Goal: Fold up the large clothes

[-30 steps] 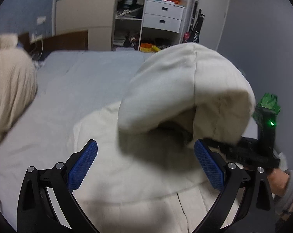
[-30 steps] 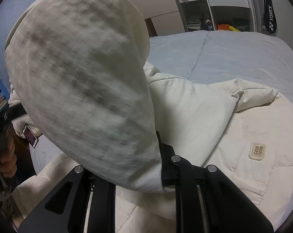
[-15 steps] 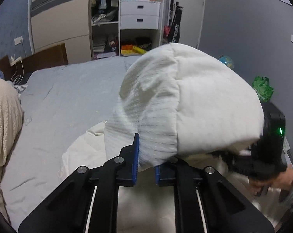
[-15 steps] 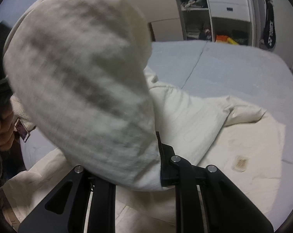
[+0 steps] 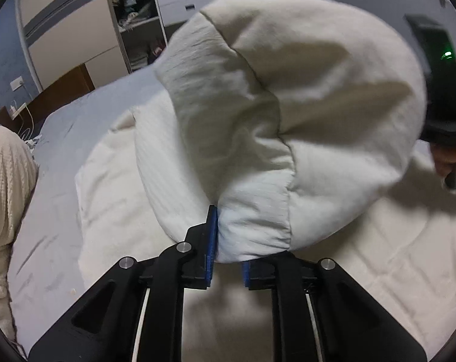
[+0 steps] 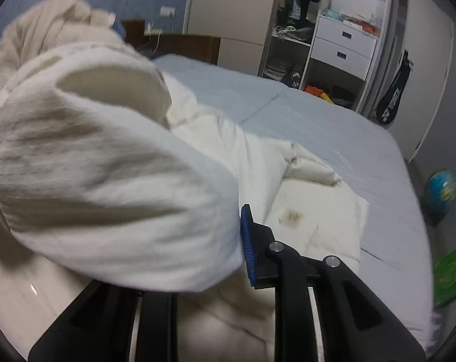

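Currently both clamped on the cream padded jacket (image 5: 288, 96): left gripper (image 5: 228, 238) and right gripper (image 6: 221, 241) each pinching its bulging lifted edge directly ahead. Rest spread below and forward on the bed (image 6: 303, 114). Fold axis across, between grippers; neither nearer.

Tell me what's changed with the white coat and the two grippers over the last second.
The left gripper, open a second ago, has shut on the padded hood of the white coat and lifted it. The right gripper kept its hold on the hood throughout. The rest of the coat stayed spread on the grey bed.
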